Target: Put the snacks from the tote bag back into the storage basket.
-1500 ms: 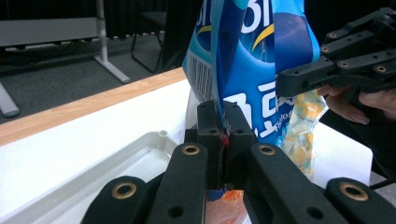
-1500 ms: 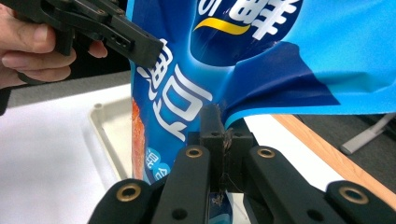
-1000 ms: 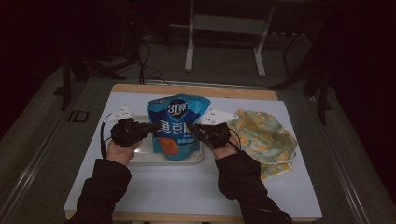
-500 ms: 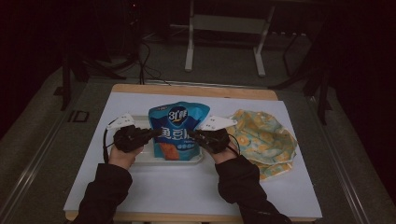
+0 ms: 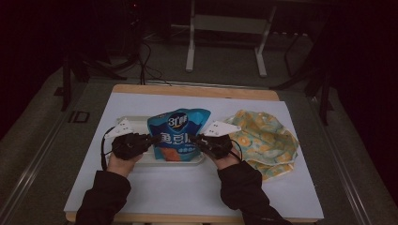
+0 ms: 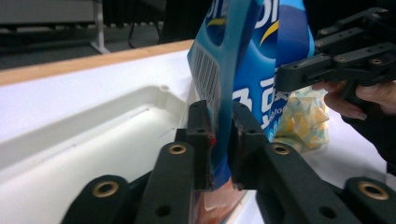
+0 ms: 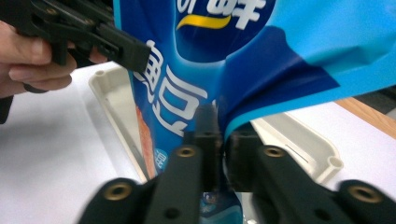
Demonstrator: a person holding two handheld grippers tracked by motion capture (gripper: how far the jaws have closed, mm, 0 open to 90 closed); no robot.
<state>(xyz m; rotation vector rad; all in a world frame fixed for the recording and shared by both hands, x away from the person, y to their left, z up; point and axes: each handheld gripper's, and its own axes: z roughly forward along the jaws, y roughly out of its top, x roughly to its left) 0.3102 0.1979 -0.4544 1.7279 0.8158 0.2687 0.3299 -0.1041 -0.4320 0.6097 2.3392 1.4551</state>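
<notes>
l gripper & r gripper jaws each pinching blue snack bag over white tray.

Room is lying dim, edges going black. Grey floor is showing beyond wooden table w/ white cover. White metal stand legs are standing behind; cables trailing across floor at left.

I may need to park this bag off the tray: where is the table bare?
Bare: the white sheet between the tray and the table's near edge, and the far strip behind the blue bag. Crowded: the right side under the patterned cloth, and the middle, where both grippers clamp the bag.
</notes>
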